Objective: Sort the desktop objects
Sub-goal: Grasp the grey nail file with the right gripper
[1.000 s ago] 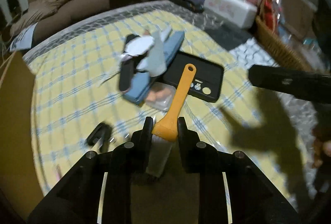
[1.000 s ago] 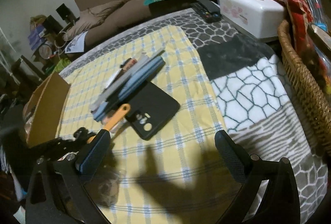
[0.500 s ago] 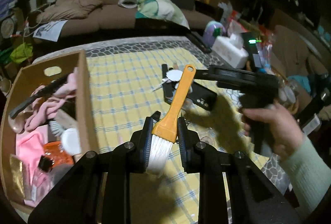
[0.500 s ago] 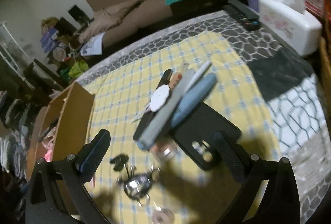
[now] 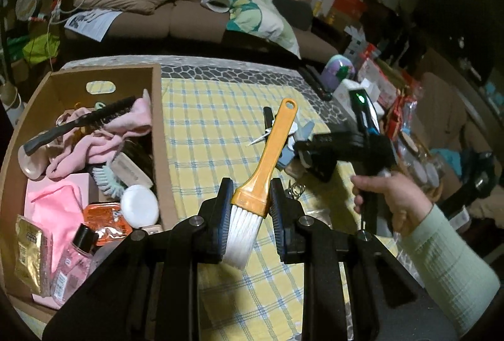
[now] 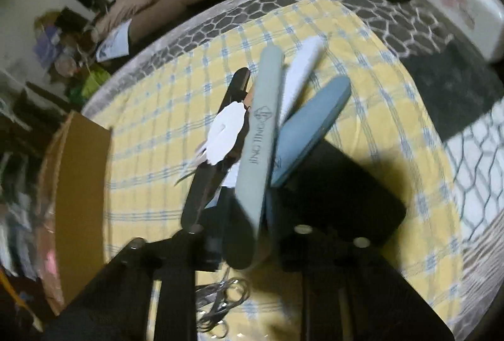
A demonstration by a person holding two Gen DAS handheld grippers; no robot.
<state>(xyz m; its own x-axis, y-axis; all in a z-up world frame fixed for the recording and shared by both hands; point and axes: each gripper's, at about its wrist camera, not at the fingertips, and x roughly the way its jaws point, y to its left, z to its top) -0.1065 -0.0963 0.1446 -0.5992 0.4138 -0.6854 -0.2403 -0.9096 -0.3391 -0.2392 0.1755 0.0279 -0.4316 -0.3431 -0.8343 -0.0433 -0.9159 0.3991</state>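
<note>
Left wrist view is showing the left gripper (image 5: 250, 202) clamping an orange-handled brush (image 5: 264, 174) between its fingers (image 5: 224, 208), white bristles toward the camera and the handle pointing away over the table's yellow checked cloth (image 5: 208, 126). Just left of it, at the table's left edge, a cardboard box (image 5: 159, 120) is holding pink cloths, a black hairbrush, a pink bottle and a white round pad. Farther right, a person's hand (image 5: 389, 193) in a pale green sleeve is carrying the right gripper over a cluster of things near the table's middle. Right wrist view, somewhat blurred, is showing the right gripper (image 6: 249, 243) with its fingers closing around the near end of a long grey nail file (image 6: 261, 136); the file is lying between them, though I cannot tell how firmly the pads are pressing. Beside the file, a blue file (image 6: 312, 126), a black case (image 6: 340, 199) and a white tag are lying on the cloth, and beyond them the sofa (image 5: 189, 3) is standing past the table's far edge.
</note>
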